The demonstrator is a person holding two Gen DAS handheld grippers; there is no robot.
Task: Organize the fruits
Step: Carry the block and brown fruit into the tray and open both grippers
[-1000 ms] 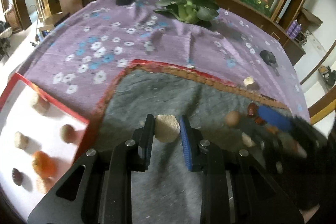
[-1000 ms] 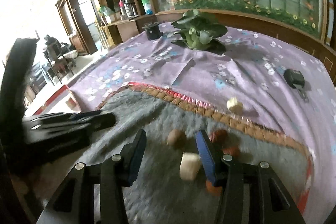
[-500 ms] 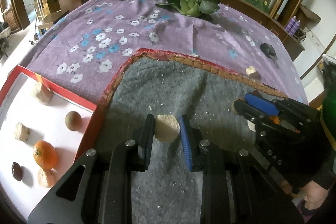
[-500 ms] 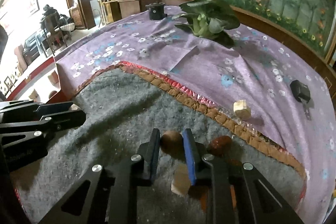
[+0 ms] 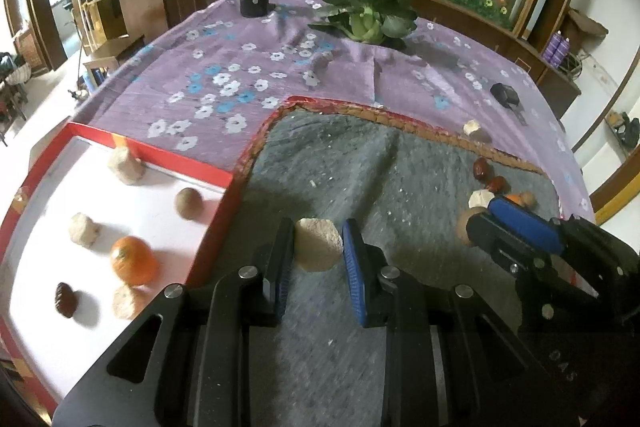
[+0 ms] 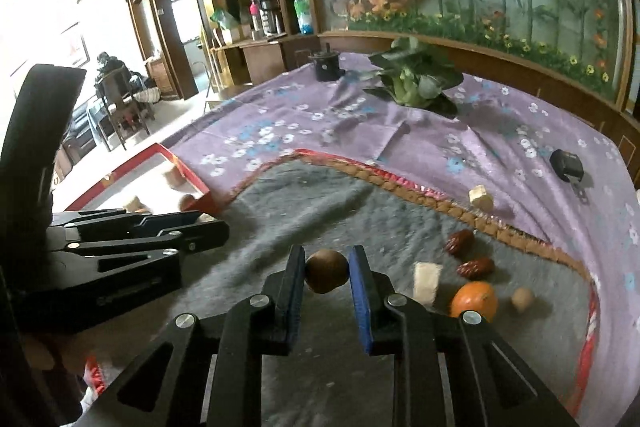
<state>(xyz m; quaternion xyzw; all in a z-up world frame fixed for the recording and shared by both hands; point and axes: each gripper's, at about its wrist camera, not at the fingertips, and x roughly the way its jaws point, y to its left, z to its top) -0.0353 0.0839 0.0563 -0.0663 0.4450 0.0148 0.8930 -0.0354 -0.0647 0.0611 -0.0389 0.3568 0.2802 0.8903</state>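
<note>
My left gripper is shut on a pale beige chunk of fruit and holds it above the grey mat, just right of the red-rimmed white tray. The tray holds an orange, a brown round fruit, a dark date and several pale chunks. My right gripper is shut on a brown round fruit lifted over the mat. On the mat to its right lie a pale chunk, two red dates, an orange and a small tan fruit.
A purple flowered cloth covers the table. On it are a leafy green plant, a black round pot, a small black device and a stray pale chunk. The left gripper shows in the right wrist view.
My right gripper closed on the brown round fruit and lifted it off the mat. My left gripper kept its pale chunk and moved nearer the tray.
</note>
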